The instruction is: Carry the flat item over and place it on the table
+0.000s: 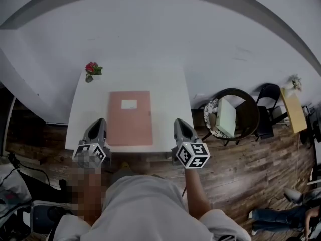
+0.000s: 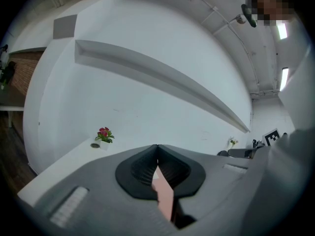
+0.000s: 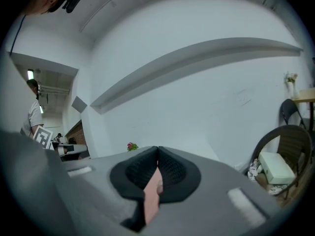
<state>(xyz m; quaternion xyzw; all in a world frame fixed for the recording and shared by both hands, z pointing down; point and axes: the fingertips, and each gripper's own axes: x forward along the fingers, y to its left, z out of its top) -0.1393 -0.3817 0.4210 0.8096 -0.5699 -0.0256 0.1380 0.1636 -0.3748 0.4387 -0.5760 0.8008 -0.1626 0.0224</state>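
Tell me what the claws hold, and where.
Nothing. The left claw and right claw are shut and empty; the pink folder lies flat on the table, clear of both.

Flowers and a chair
Red-flowered pot (image 1: pixel 92 70) at the table's (image 1: pixel 168 102) far-left corner; round chair (image 1: pixel 250 114) (white cushion (image 1: pixel 225 117) on it) stands on wooden floor (image 1: pixel 241 174).

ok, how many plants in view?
2. A red plant at the far left corner of the table. A small pale plant on top of the wooden stand at far right. More may be hidden out of frame.
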